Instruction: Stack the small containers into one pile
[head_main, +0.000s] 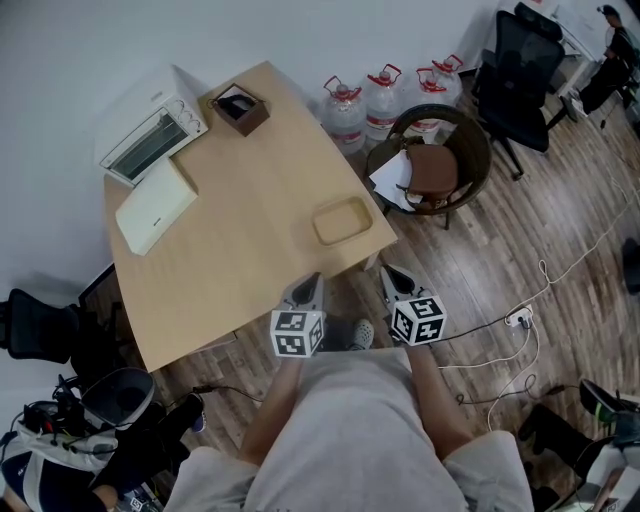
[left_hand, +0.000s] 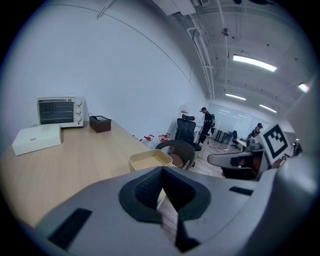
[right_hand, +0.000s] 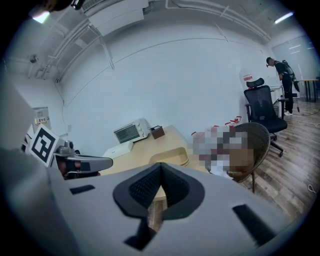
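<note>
Tan shallow containers (head_main: 342, 221) sit nested as one pile near the table's near right corner; they also show as the containers (left_hand: 150, 159) in the left gripper view and the containers (right_hand: 170, 156) in the right gripper view. My left gripper (head_main: 311, 282) hangs just off the table's near edge, short of the pile, jaws shut with nothing in them. My right gripper (head_main: 389, 273) is beside it to the right, past the table corner, also shut and empty. In their own views the left gripper (left_hand: 162, 170) and the right gripper (right_hand: 160, 168) show pads pressed together.
On the wooden table (head_main: 240, 220) stand a white toaster oven (head_main: 152, 128), a flat white box (head_main: 155, 206) and a small brown box (head_main: 240, 108) at the far side. A wicker chair (head_main: 470, 150), water jugs (head_main: 385, 95) and floor cables (head_main: 520, 320) lie to the right.
</note>
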